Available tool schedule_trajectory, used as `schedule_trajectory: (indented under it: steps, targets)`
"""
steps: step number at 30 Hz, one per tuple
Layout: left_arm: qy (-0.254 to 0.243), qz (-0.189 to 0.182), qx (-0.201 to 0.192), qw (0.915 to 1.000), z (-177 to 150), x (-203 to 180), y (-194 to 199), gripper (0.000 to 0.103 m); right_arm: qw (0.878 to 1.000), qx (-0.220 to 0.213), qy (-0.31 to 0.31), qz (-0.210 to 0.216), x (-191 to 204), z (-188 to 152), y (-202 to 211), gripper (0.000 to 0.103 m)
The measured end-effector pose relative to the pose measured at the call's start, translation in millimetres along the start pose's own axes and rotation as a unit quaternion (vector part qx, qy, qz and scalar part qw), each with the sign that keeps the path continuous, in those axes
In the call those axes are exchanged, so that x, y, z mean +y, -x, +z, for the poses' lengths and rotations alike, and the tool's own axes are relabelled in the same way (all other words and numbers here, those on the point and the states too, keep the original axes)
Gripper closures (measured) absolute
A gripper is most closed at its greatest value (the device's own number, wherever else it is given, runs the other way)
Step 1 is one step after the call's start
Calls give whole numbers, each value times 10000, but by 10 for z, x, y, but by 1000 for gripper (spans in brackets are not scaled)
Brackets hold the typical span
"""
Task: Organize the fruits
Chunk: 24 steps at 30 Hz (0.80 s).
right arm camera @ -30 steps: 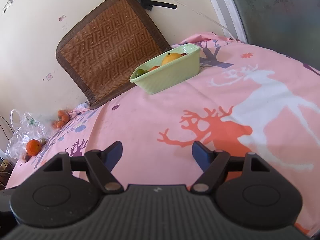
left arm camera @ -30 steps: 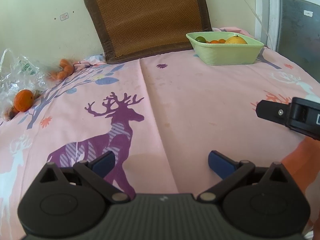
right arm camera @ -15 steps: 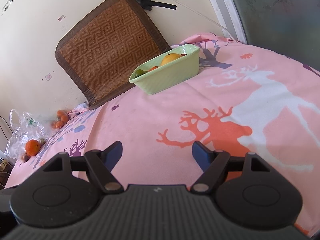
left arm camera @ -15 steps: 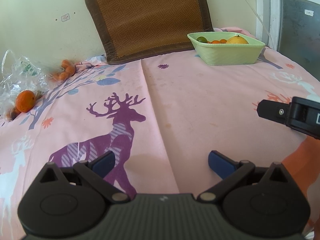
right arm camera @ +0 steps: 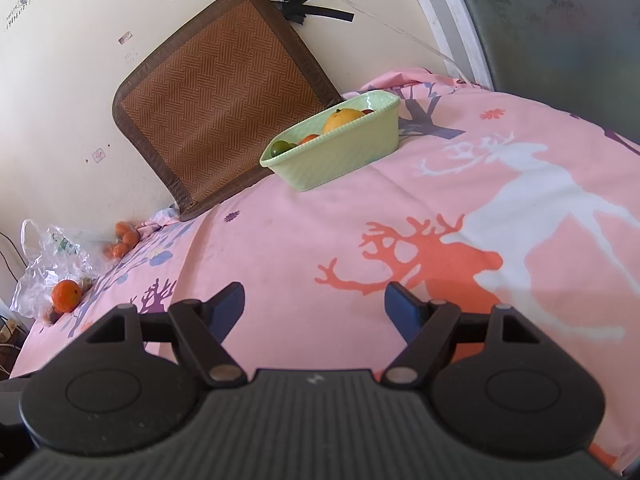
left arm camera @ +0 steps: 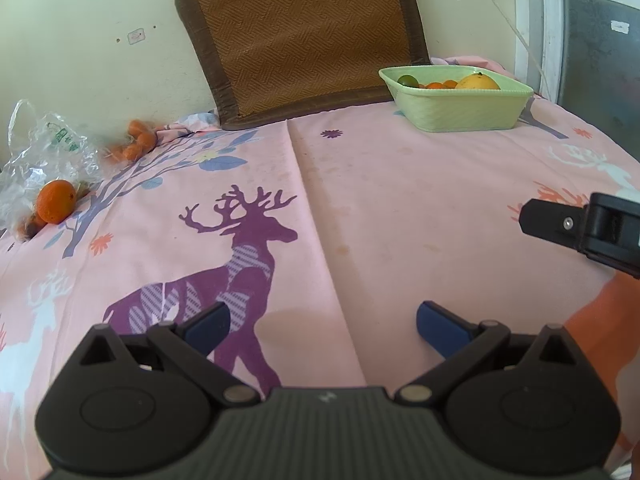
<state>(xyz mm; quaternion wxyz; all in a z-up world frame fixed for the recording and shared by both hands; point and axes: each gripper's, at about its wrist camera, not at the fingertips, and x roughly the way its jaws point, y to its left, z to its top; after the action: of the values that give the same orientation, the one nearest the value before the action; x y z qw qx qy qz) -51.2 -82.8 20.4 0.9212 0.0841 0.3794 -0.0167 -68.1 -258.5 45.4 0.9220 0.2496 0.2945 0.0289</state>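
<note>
The left gripper [left arm camera: 322, 326] hovers over a pink sheet [left arm camera: 400, 208] printed with deer; its jaws are spread wide with nothing between them. The right gripper [right arm camera: 314, 306] hovers over the same sheet, jaws likewise spread wide and holding nothing. Whether the sheet covers a table or a bed cannot be told.

Position of the fruit, relative to the left jaws:
- Far ahead and to the right stands a green basket [left arm camera: 460, 114]. It holds a large yellow-orange fruit [left arm camera: 478, 81], a green fruit [left arm camera: 407, 80] and several small orange fruits [left arm camera: 440, 85]. The basket wall hides their lower parts, so their number cannot be counted.
- Ahead and far to the left lies an orange [left arm camera: 55, 201], touching a crumpled clear plastic bag [left arm camera: 44, 152]. A darker item just below the orange is partly hidden at the sheet edge and cannot be identified.
- Behind the bag, near the wall, lies a cluster of small orange fruits [left arm camera: 136, 144]; they are blurred and their count is uncertain.

A brown woven mat [left arm camera: 304, 36] leans on the wall ahead of the left jaws, just beside the basket.

In the left wrist view, only one black tip of the right gripper [left arm camera: 580, 226] shows; the frame edge cuts off the rest. In the right wrist view, the basket [right arm camera: 340, 156] lies ahead of the jaws, slightly right of centre, and the orange [right arm camera: 66, 296] lies far to the left.
</note>
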Motion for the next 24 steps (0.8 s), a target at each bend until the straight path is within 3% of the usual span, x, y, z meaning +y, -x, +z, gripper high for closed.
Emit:
schedule_trajectory:
  steps: [15,24]
  targets:
    - [137,270,-148,9994,32,73,55,0,9998,-165,123,-12,32,3,58,23]
    - [218,273,-305,9989,53,92,155,0,9960,-699,543,-83,165,-4,208,21]
